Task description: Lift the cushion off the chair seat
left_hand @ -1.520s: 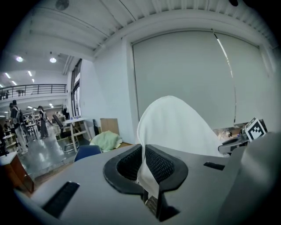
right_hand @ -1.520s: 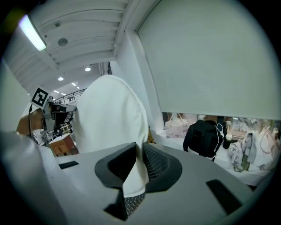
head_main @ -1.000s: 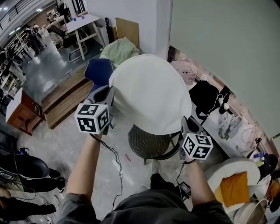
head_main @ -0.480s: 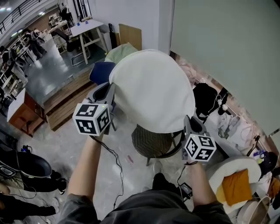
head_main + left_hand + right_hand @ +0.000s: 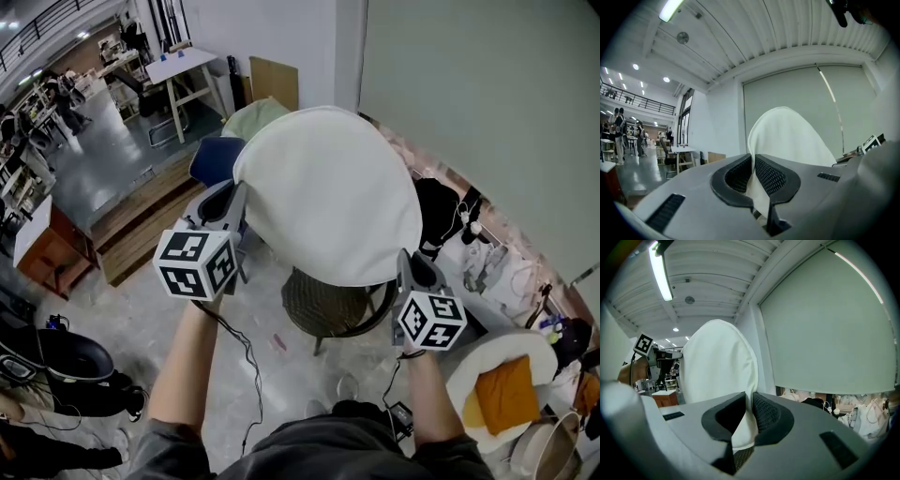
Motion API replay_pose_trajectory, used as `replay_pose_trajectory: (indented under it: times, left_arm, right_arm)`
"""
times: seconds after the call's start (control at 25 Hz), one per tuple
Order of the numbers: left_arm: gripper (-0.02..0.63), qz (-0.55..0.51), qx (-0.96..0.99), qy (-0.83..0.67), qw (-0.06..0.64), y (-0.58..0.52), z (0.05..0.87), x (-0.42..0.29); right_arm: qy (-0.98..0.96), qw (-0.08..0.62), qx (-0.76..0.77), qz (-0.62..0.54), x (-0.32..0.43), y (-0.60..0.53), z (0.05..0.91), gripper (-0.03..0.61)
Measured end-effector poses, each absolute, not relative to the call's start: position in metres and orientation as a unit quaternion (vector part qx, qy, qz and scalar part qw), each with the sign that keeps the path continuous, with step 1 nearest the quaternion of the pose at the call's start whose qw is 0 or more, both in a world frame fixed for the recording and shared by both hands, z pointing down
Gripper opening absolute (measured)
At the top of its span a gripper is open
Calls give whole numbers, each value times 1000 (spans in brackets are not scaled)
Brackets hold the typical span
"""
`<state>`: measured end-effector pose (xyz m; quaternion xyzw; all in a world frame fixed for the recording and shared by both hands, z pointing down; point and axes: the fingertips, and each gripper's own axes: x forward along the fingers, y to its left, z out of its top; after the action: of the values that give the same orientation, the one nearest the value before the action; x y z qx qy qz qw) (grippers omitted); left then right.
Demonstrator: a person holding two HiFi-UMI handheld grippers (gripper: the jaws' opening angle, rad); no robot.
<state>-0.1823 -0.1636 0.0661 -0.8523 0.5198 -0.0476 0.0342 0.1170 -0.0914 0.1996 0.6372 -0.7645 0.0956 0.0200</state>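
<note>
The round white cushion (image 5: 323,192) hangs tilted above the chair, held by two edges. Under it the chair's dark woven seat (image 5: 323,305) shows bare. My left gripper (image 5: 234,202) is shut on the cushion's left edge, and in the left gripper view the white fabric (image 5: 787,136) is pinched between the pads of that gripper (image 5: 753,171). My right gripper (image 5: 405,267) is shut on the cushion's lower right edge. In the right gripper view the cushion (image 5: 717,362) rises from between the jaws of that gripper (image 5: 749,413).
A blue chair (image 5: 214,157) and a pale green cushion (image 5: 248,117) stand behind the cushion. Low wooden platforms (image 5: 141,220) lie at the left. A white round seat with an orange cushion (image 5: 502,394) is at the lower right, and clothes and a black bag (image 5: 441,211) lie along the wall.
Both grippers have risen with the cushion between them. The cushion now hangs higher and closer to the head camera, clear of the woven seat.
</note>
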Motion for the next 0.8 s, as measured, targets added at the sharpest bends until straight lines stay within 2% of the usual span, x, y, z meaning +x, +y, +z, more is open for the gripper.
replay_pose_trajectory:
  times: [0.8]
  left_arm:
    - [34, -48, -838, 542, 44, -151, 46, -142]
  right_arm:
    - [-786, 4, 610, 99, 156, -91, 185, 49]
